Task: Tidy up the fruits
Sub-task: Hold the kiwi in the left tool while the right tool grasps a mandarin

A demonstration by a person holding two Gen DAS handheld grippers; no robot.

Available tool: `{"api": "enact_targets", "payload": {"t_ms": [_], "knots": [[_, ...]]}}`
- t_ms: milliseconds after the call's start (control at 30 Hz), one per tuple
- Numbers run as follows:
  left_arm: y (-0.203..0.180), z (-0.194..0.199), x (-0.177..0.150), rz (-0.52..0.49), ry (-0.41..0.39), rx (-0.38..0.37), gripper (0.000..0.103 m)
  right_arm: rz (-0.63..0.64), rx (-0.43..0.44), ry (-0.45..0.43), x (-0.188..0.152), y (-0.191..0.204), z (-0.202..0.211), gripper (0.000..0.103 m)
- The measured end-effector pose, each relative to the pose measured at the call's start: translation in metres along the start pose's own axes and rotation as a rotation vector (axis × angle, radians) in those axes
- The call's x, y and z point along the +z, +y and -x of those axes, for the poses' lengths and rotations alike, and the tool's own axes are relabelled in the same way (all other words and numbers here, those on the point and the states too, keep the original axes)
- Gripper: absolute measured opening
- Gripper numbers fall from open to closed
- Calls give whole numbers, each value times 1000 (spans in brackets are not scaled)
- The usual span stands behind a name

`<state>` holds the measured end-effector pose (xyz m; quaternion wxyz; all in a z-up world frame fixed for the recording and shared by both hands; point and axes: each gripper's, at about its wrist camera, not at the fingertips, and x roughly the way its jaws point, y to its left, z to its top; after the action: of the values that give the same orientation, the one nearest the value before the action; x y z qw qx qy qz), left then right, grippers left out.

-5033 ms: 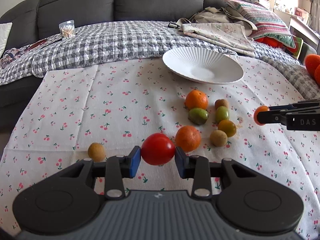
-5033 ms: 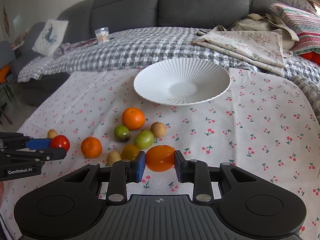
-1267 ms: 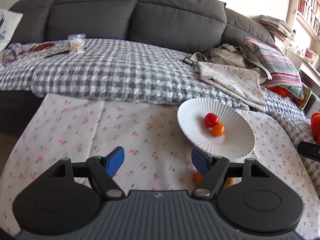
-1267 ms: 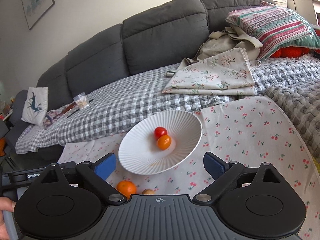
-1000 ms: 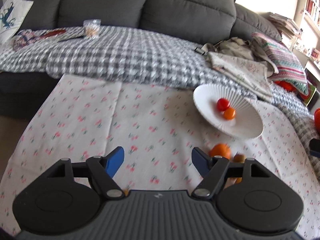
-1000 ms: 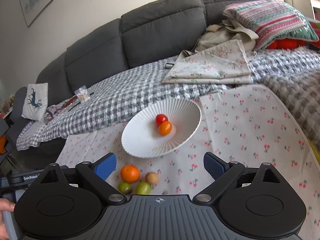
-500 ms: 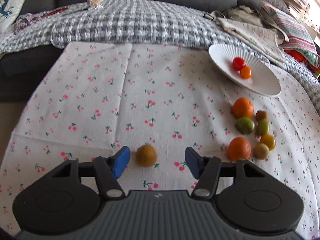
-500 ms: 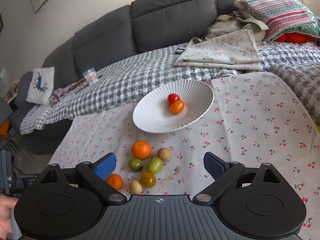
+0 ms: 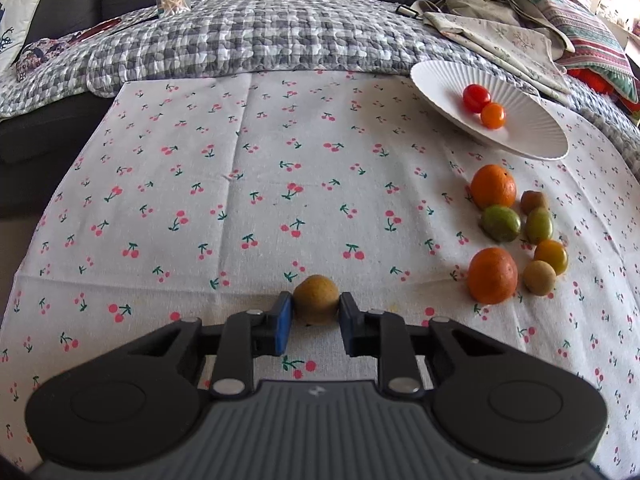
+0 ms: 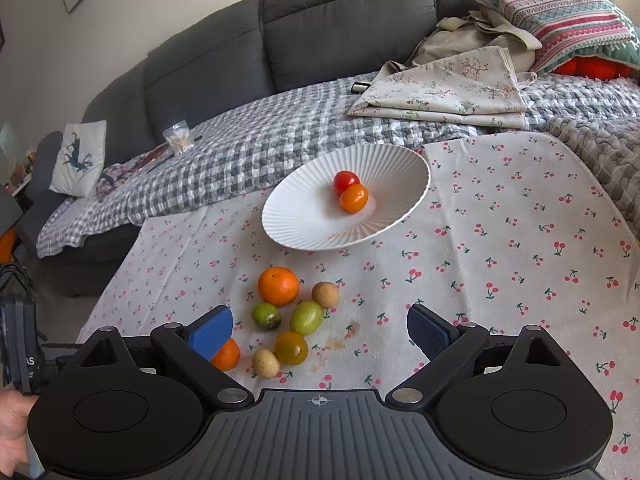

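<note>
Fruits lie in three places on the bench with the cherry-print cloth (image 9: 248, 184): a red cherry tomato (image 9: 476, 97) and a small orange tomato (image 9: 493, 115), touching, sit in the white ribbed plate (image 9: 532, 136) near the far right corner; a cluster waits between plate and near edge; and one small round brown fruit (image 9: 315, 298) lies alone by the near edge, well apart from the rest.

That stray is what the left tongs (image 9: 314, 322) have pinched, blue pads pressed to its two sides while it rests on the cloth, so I judge a lift toward the plate comes next. The right tongs (image 10: 320, 330) hang spread above the cluster, holding nothing, likely lining up on a nearby piece.

Only the left wrist view shows the grip and the lone fruit. It also gives the cluster whole: two mandarin oranges (image 9: 493, 185), two green oval fruits (image 9: 500, 223), a yellow-green tomato (image 9: 551, 256), and two more brown round fruits (image 9: 539, 277). The right wrist view hides part of the nearer orange behind a pad, but shows a stain on the cloth (image 10: 340, 338) beside the cluster and the plate's empty room. At its left edge a person's hand (image 10: 12, 420) appears beside dark gear; the left tongs' tips are not visible there.
</note>
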<state>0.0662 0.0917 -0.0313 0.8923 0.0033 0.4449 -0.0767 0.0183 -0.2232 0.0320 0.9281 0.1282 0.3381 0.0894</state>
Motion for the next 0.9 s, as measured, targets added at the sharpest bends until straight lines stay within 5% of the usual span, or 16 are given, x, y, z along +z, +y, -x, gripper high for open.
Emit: {"api": "enact_targets", "payload": {"t_ms": [467, 900], "knots": [[-20, 36, 11, 8, -108, -85, 23, 6, 56, 43, -8, 8, -17, 96], [-3, 46, 16, 86, -133, -95, 23, 308, 104, 35, -32, 85, -69, 86]]}}
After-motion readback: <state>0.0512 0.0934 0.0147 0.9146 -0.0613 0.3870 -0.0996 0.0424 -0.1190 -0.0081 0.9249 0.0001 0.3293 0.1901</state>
